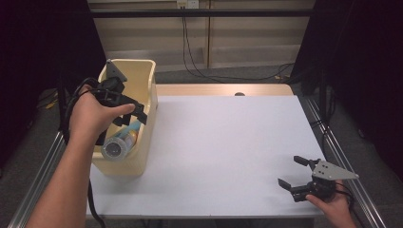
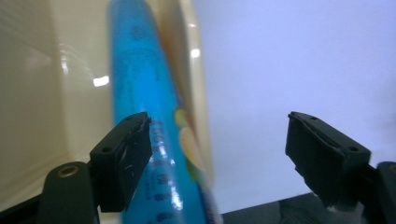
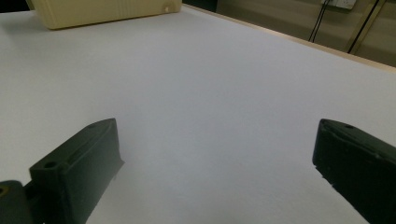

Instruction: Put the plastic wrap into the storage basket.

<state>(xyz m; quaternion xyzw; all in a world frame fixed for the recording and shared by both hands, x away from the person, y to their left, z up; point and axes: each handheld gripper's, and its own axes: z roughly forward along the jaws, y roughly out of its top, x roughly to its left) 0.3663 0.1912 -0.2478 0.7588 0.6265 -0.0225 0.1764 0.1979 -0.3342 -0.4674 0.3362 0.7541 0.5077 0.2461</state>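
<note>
1. Nearest me, at about 4 o'clock on the white tabletop (image 1: 223,156), I see my right gripper (image 1: 293,172) in the hand at the near edge, low over the surface. Its jaws stand wide apart with nothing between them; in the right gripper view there is bare tabletop between the two black pads.
2. At about 9 o'clock sits the cream bin (image 1: 147,102), standing at the left edge of the tabletop.
3. Inside the bin lies the blue tube (image 1: 124,140), its round clear-lidded end pointing toward me, its body leaning against the bin's right wall.
4. My left gripper (image 1: 129,114) hangs just above the bin's opening, over the tube. In the left gripper view its jaws are parted: the tube (image 2: 144,130) lies beside the left pad, close against it, while the right pad stands well clear, so I have no grip on it.
</note>
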